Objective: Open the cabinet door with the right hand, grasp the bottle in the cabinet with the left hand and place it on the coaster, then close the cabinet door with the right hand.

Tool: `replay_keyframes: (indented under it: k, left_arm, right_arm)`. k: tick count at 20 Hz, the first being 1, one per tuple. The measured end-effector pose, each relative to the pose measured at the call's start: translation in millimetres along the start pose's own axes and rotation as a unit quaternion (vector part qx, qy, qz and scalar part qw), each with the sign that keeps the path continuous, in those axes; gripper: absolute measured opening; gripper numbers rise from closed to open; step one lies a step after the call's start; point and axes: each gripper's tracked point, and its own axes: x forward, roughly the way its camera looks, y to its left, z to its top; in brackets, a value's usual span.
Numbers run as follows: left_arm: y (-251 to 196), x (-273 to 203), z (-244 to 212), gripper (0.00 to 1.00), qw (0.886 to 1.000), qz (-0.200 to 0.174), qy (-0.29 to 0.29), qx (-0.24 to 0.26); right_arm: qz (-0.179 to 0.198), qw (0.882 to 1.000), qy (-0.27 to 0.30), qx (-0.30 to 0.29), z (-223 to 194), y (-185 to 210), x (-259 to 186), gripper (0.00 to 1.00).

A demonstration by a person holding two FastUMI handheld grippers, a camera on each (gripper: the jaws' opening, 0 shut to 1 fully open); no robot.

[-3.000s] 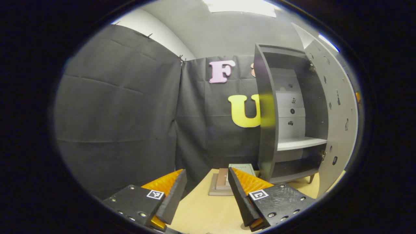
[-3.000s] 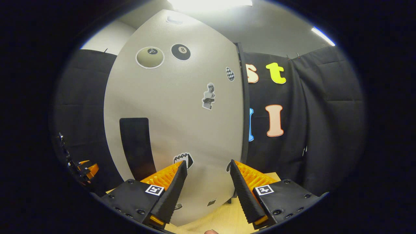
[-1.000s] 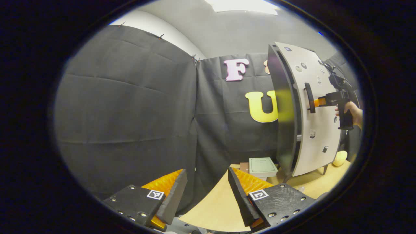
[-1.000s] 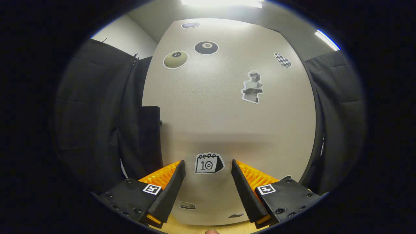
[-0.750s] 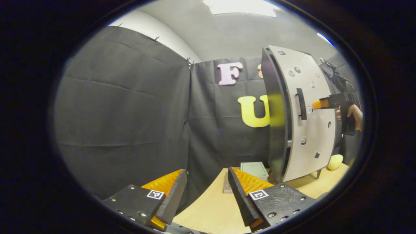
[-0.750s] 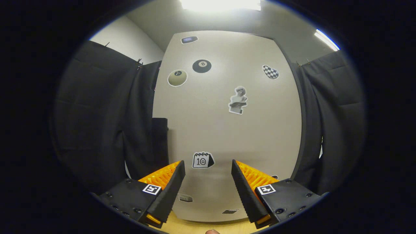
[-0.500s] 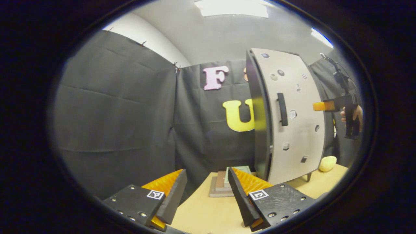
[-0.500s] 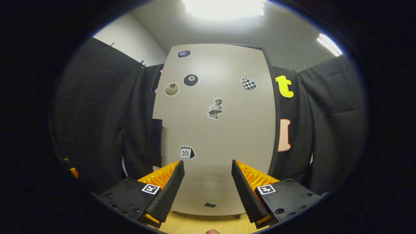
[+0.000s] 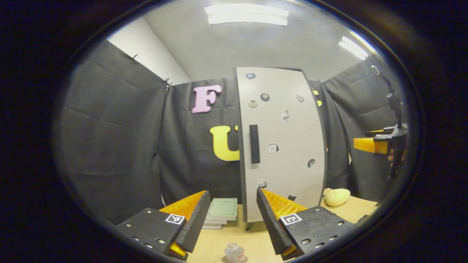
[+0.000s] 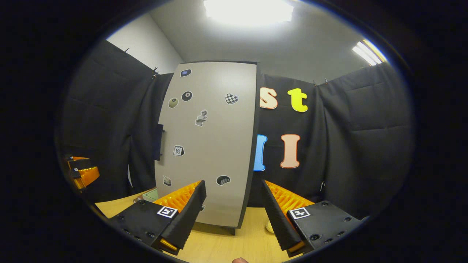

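In the left gripper view your left tongs (image 9: 231, 223) are spread over the small clear plastic bottle (image 9: 234, 252) on the near desk (image 9: 234, 233); lowering could topple it. In the right gripper view your right tongs (image 10: 233, 215) are spread, empty, facing the closed grey stickered cabinet door (image 10: 215, 146).

The left gripper (image 9: 230, 223) carries black finger mounts with silver screws and small square black-and-white markers. The right gripper (image 10: 234, 215) has matching mounts, screws and markers.
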Motion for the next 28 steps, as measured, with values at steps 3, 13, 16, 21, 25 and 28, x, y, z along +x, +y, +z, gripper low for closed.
replay_keyframes:
  k: [3,13,16,21,25,28]
  left_arm:
    - [-42,-7,5,0.77,1.0,-0.014,0.003,-0.005]
    - [-78,-32,12,0.76,1.0,-0.024,0.009,0.007]
    - [-69,-32,16,0.77,1.0,-0.023,0.006,0.005]
    - [-53,-39,21,0.76,0.999,-0.025,-0.004,0.022]
    - [-47,-35,17,0.77,0.999,-0.031,-0.001,0.018]
    - [-44,-30,15,0.8,0.999,-0.035,0.001,0.014]
  right_arm:
    - [-0.005,1.0,0.005,0.001,-14,-30,-20,0.96]
    - [-0.017,0.999,0.005,0.04,-23,-56,-55,0.97]
    - [-0.01,0.999,-0.003,0.053,-13,-45,-64,0.95]
    - [-0.012,0.999,-0.014,0.049,-4,-21,-61,0.96]
    - [-0.012,0.999,-0.008,0.04,-6,-6,-59,0.96]
    - [-0.021,0.999,-0.015,0.035,-2,-4,-61,0.97]
